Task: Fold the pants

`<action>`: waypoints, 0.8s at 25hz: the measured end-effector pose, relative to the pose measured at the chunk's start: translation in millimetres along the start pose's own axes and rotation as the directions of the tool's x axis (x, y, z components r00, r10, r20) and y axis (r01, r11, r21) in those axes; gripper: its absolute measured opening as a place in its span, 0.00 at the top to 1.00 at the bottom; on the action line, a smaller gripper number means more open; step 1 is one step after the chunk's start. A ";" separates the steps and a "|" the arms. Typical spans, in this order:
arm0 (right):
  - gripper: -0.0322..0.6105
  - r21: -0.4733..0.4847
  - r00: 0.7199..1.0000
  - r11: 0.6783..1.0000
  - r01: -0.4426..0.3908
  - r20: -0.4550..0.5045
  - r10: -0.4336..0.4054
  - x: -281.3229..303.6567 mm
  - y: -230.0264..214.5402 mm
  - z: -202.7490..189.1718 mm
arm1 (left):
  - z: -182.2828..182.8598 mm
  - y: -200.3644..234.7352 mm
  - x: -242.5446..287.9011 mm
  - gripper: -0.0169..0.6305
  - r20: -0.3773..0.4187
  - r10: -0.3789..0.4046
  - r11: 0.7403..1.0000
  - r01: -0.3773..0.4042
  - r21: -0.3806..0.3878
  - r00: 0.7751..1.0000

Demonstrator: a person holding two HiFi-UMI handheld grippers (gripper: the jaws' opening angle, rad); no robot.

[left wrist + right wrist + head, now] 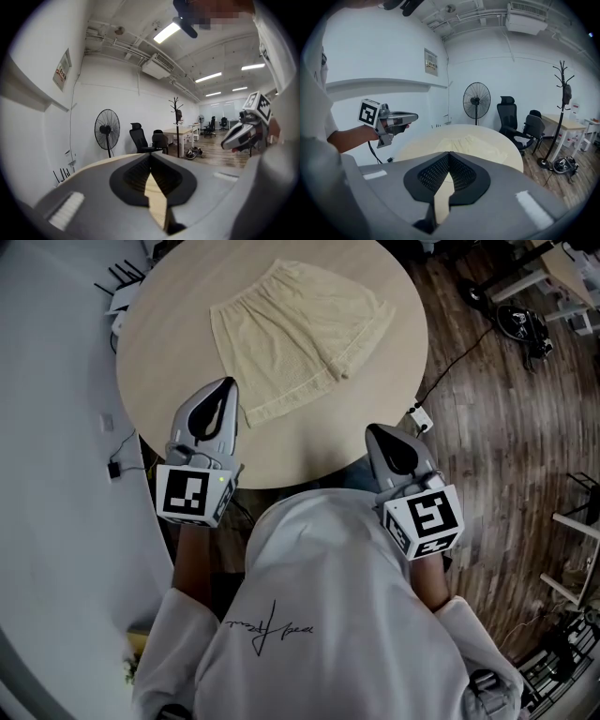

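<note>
Overhead, pants (298, 338) seemingly flat on table (169, 343); left gripper view misses them.

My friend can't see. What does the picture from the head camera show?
Pale yellow pants lie spread flat on a round wooden table. A person in a white shirt holds the left gripper and the right gripper, both shut and empty, near the table's closer edge.

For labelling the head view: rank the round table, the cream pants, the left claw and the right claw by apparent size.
1. round table
2. cream pants
3. left claw and right claw: they look alike and sit nearer the camera than the table, so these two stay unranked.
</note>
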State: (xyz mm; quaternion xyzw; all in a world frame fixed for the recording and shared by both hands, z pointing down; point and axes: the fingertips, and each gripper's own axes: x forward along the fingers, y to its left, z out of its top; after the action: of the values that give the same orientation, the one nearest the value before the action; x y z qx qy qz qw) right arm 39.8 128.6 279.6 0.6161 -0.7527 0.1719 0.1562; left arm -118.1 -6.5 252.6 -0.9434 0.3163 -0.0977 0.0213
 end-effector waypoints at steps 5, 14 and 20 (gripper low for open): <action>0.95 -0.008 1.000 1.000 0.023 0.001 -0.023 9.4 -24.1 4.8 | -2.4 21.7 30.9 0.96 -0.045 0.009 1.000 -0.008 0.022 0.999; 0.95 0.010 0.997 0.999 0.052 -0.056 -0.051 38.8 -80.2 4.2 | -16.2 48.4 110.6 0.96 -0.157 -0.071 0.978 0.099 0.182 0.985; 0.95 -0.025 0.993 0.999 0.037 -0.114 -0.039 55.6 -110.3 -1.5 | -13.5 64.2 163.3 0.96 -0.222 -0.091 0.953 0.150 0.265 0.971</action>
State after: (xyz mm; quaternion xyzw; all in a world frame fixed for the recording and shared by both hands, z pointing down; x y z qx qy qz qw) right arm 137.4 60.7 313.1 0.6177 -0.7325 0.1953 0.2092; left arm -31.3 -155.6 287.2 -0.9331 0.2414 -0.2403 0.1152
